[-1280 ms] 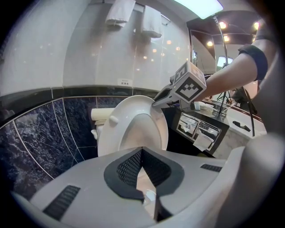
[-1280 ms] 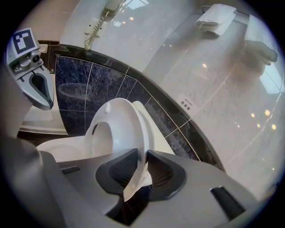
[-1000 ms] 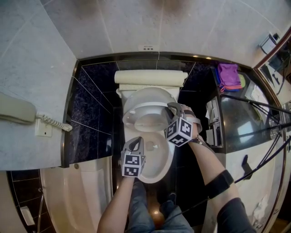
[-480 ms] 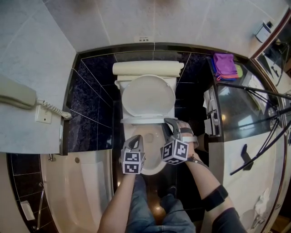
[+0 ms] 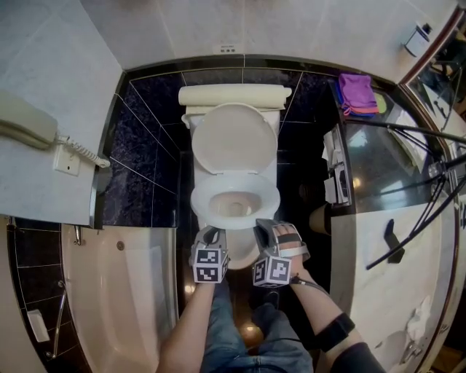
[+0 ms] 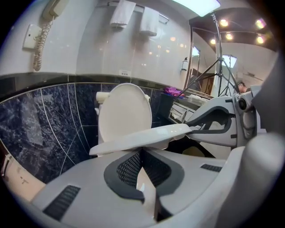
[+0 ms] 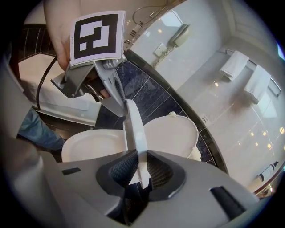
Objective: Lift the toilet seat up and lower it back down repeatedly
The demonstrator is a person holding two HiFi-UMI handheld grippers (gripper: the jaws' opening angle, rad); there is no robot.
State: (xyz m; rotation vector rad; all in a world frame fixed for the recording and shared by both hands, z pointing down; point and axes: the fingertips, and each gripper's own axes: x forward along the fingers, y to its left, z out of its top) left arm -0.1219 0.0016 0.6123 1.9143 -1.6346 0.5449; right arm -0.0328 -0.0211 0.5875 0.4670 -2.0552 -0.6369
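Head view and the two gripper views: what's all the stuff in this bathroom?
toilet seat: 1, white, slightly raised over the bowl
toilet lid: 1, white, standing up at back
cistern: 1, cream, at back wall
wall phone: 1, cream, left wall
cloths: small pile, purple on top, right counter
towels: 2, white, hanging high on wall
bathtub: 1, white, left of toilet
jeans: 1 pair, blue, bottom middle
left gripper: 1, grey, jaws together, at toilet's front
right gripper: 1, grey, clamped on toilet seat's edge
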